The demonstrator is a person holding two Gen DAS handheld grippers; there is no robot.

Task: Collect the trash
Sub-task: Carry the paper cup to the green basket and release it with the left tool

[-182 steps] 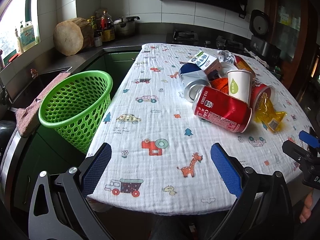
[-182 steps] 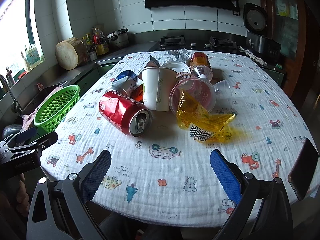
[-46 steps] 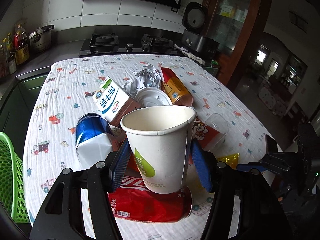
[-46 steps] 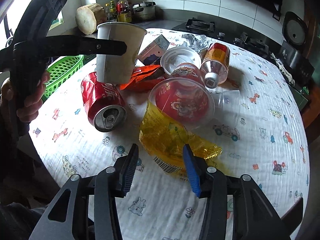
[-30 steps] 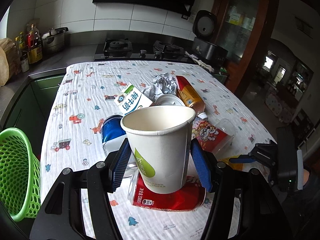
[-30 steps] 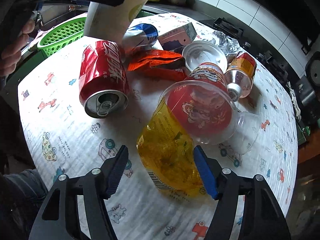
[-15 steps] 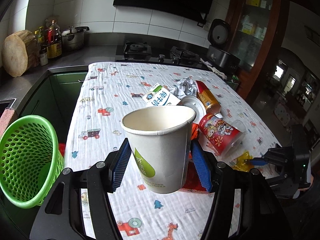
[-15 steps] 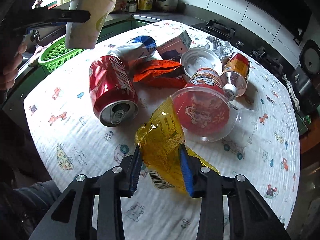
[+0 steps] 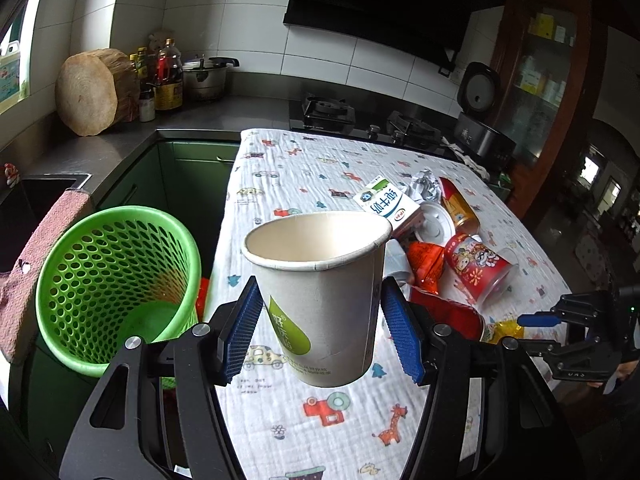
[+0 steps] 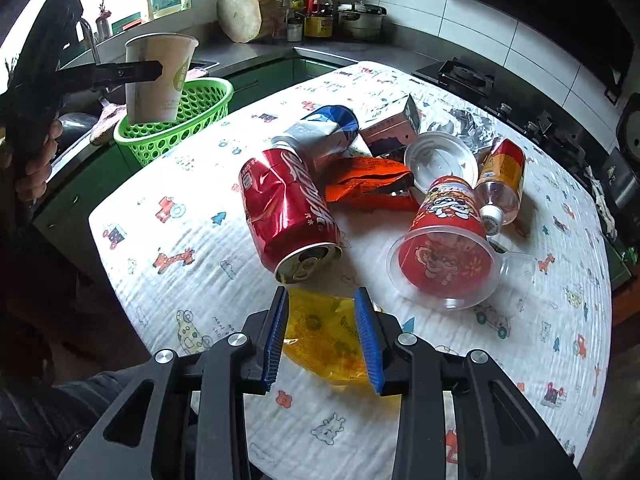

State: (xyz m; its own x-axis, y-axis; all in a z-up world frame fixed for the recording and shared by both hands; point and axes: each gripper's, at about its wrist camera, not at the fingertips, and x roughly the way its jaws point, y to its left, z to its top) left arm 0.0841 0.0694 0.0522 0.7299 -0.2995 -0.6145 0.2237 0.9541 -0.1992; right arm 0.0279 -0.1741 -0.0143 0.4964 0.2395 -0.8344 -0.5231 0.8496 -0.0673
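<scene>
Left gripper clamped on paper cup, right gripper pinching yellow wrapper

Open basket, trash pile rightward

Both grippers are matte black with triangular cut-outs, silver pivot screws and ribbed blue pads; the left hand shows bare skin above a dark sleeve

A wood block and pot sit on the counter.
</scene>
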